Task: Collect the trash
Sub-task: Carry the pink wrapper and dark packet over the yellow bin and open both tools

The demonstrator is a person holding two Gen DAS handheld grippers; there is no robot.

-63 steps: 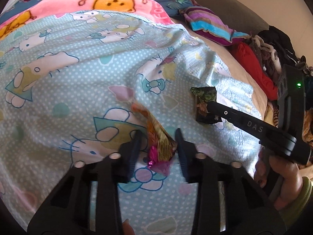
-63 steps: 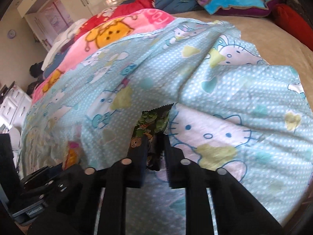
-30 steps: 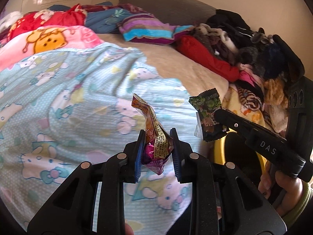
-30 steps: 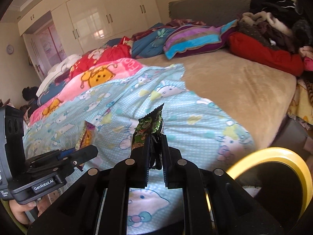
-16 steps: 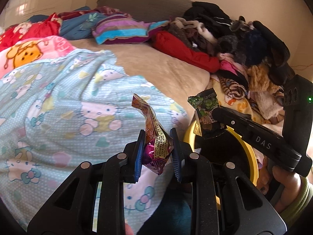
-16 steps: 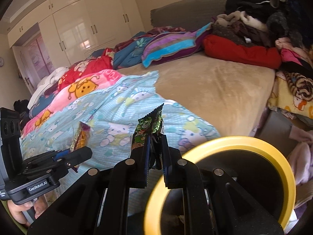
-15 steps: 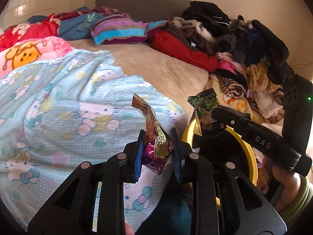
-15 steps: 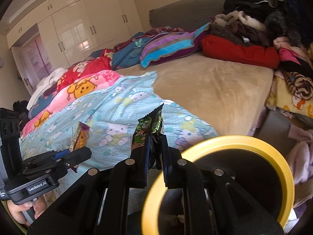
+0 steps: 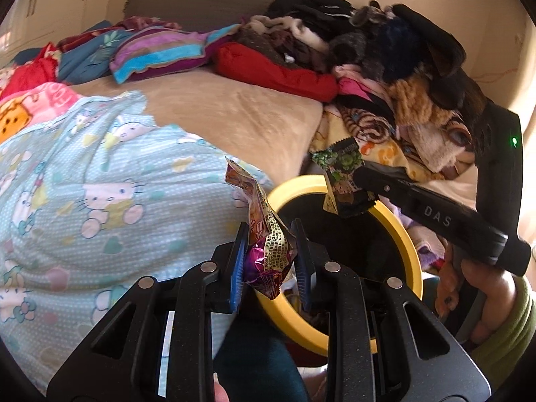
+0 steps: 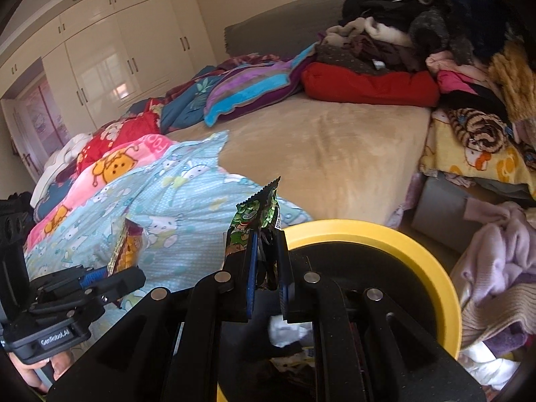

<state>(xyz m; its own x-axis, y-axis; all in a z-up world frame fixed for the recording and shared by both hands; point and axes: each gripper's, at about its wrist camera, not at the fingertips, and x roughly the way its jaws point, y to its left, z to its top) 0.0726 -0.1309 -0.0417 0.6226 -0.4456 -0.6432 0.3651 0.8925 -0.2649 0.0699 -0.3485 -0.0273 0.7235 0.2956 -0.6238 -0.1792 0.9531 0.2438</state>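
My left gripper (image 9: 269, 261) is shut on a crumpled orange and purple snack wrapper (image 9: 264, 234), held over the near rim of a yellow-rimmed black trash bin (image 9: 407, 244). My right gripper (image 10: 266, 281) is shut on a green snack wrapper (image 10: 253, 221), upright above the same bin (image 10: 432, 268), whose inside holds white and dark scraps. In the left wrist view the right gripper (image 9: 360, 176) comes in from the right with the green wrapper (image 9: 340, 174) over the bin's far rim. The left gripper (image 10: 134, 273) shows at the lower left of the right wrist view with its wrapper (image 10: 129, 244).
The bed's edge is beside the bin, with a light blue cartoon-print blanket (image 9: 83, 184) and a beige sheet (image 10: 328, 154). A pile of clothes (image 9: 385, 60) rises behind the bin. Lilac fabric (image 10: 495, 258) lies right of it. White wardrobes (image 10: 110, 53) stand at the back.
Both grippers have swung right off the blanket with their wrappers still gripped. The yellow bin has come into full view beneath them.
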